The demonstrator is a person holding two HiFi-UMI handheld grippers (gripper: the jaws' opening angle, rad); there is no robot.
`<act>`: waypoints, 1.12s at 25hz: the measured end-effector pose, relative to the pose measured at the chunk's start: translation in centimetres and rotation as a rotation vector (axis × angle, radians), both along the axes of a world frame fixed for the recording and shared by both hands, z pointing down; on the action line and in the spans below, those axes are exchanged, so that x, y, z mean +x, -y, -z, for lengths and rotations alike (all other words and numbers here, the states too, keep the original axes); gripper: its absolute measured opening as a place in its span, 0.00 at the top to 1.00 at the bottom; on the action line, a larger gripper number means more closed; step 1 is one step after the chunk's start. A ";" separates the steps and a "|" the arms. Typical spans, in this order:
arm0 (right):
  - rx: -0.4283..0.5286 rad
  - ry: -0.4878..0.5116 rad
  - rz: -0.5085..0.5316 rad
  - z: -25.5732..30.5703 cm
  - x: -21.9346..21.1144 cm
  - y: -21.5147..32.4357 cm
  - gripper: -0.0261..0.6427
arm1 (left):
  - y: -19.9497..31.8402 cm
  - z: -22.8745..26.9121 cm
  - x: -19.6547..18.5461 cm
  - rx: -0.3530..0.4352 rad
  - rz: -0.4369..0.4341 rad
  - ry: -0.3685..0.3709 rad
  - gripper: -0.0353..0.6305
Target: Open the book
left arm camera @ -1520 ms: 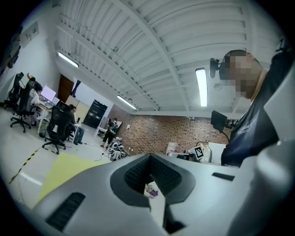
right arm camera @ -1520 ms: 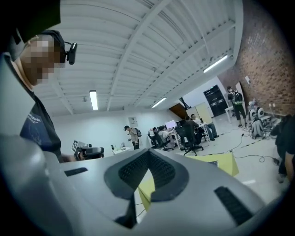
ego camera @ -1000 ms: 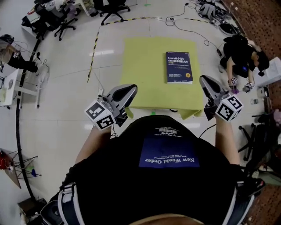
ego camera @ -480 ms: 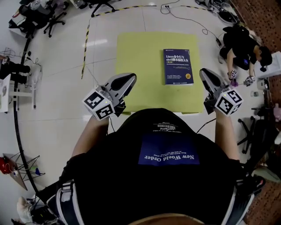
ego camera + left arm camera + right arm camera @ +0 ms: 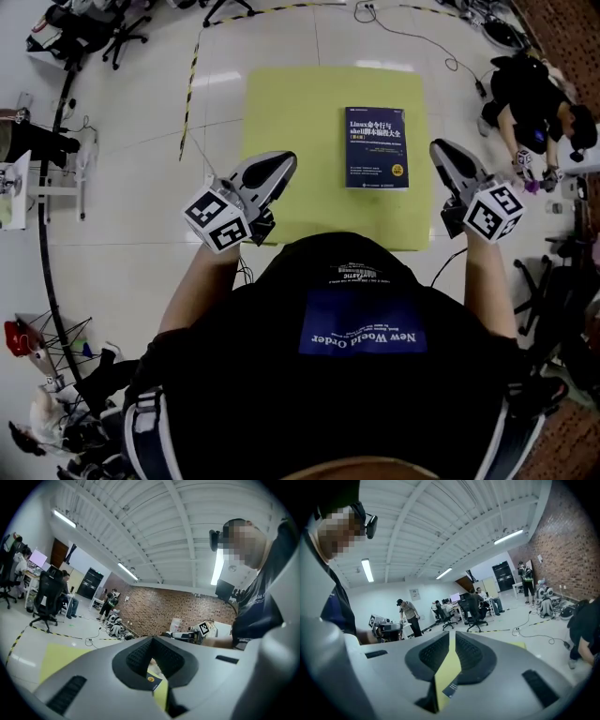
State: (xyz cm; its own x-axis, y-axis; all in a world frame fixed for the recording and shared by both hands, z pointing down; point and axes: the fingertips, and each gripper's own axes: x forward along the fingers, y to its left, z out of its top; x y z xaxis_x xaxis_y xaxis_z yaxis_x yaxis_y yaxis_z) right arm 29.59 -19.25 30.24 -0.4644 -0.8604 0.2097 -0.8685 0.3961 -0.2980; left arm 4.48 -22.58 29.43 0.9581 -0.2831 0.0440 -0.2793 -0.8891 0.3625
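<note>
On the yellow mat (image 5: pixel 291 112), right of centre, the blue book (image 5: pixel 377 147) lies closed, cover up, clear of both grippers. Left gripper (image 5: pixel 279 163) jaws meet at the tips, empty. Right gripper (image 5: pixel 442 152) jaws have just cracked open to a thin slit, nothing between them.

yellow-green square mat (image 5: pixel 300 112) on pale glossy floor, taken as the mark. just left of it, black-and-yellow striped floor tape (image 5: pixel 191 89), roughly along that edge. beyond its far left corner, black wheeled office chairs (image 5: pixel 89 28). right of it, well apart, a person in black clothes (image 5: pixel 525 84), low to the floor. past the far right corner, red brick wall (image 5: pixel 562 23).
</note>
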 end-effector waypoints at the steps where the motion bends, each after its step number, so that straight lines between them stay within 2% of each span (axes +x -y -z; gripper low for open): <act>1: -0.013 0.002 -0.009 -0.6 0.2 0.2 0.94 | 0.4 -0.7 0.0 -0.013 -0.003 0.010 0.94; 4: -0.088 0.004 -0.053 -4.3 1.0 1.5 0.94 | 2.2 -4.2 0.1 -0.057 -0.020 0.060 0.94; 6: -0.174 0.005 -0.086 -8.5 1.9 2.4 0.93 | 3.0 -7.5 0.5 -0.098 -0.033 0.099 0.94; 9: -0.322 0.031 -0.113 -15.5 3.4 3.7 0.85 | 3.2 -12.4 1.3 -0.157 -0.057 0.143 0.94; 11: -0.410 0.037 -0.117 -19.9 4.2 4.7 0.75 | 3.3 -15.4 2.1 -0.172 -0.076 0.165 0.94; 14: -0.518 0.025 -0.115 -25.7 4.9 5.3 0.65 | 2.9 -18.6 3.0 -0.199 -0.087 0.182 0.94; 15: -0.544 0.028 -0.114 -27.2 5.0 5.2 0.65 | 2.5 -19.4 3.2 -0.209 -0.092 0.184 0.94; 17: -0.569 0.054 -0.115 -29.0 5.0 5.1 0.65 | 1.7 -20.5 3.4 -0.222 -0.103 0.187 0.94; 20: -0.555 0.083 -0.113 -29.9 4.9 5.7 0.65 | 0.9 -21.3 3.7 -0.220 -0.115 0.185 0.94; 28: -0.597 0.054 -0.088 -30.6 4.1 5.8 0.65 | -0.2 -21.0 3.2 -0.226 -0.098 0.160 0.94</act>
